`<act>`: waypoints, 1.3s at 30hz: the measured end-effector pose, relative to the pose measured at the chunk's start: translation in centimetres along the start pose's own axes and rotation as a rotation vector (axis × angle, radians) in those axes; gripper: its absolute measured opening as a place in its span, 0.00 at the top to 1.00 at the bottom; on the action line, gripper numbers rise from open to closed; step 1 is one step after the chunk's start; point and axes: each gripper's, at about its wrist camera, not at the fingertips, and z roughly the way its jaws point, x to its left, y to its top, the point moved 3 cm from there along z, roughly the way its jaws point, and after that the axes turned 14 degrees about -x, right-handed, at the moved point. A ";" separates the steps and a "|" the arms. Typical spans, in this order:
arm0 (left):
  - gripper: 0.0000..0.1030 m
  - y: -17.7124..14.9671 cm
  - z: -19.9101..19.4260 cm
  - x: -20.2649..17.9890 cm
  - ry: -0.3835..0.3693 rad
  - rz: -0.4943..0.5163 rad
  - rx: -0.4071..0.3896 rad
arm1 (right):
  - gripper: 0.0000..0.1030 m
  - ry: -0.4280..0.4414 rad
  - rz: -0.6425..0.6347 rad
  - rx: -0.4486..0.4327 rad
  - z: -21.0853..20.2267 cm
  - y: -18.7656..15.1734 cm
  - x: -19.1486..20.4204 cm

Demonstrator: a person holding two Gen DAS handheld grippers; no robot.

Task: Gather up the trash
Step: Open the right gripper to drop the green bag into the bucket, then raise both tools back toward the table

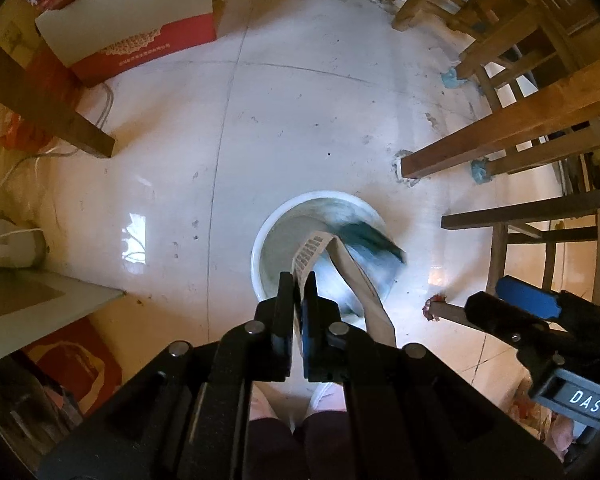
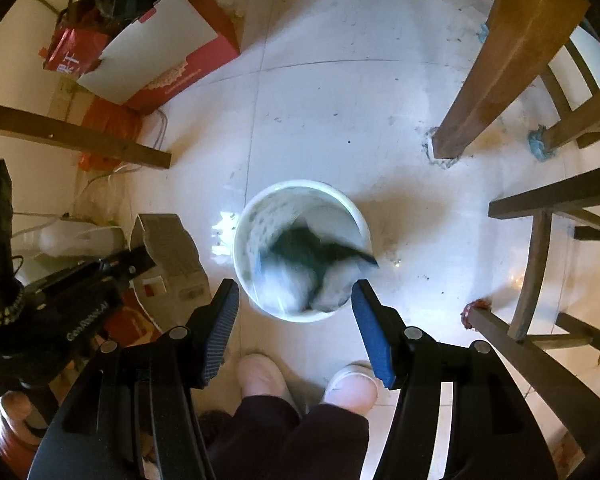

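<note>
Your left gripper has its jaws clamped on a flattened brown cardboard carton, poised above the white round plastic bin for dropping. Your right gripper hangs with jaws apart, empty, over blurred dark-green trash inside.

Open floor beyond bucket; chair legs right, red box left.

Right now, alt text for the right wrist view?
The right claw hangs open above a white bucket on a tiled floor, a blurred dark-green piece of trash inside it. At left, the left claw grips a flattened carton.
</note>
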 end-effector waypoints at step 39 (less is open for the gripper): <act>0.57 10.9 -41.5 -4.3 -0.079 0.064 -0.373 | 0.47 -0.031 -0.160 -0.291 -31.9 7.2 13.4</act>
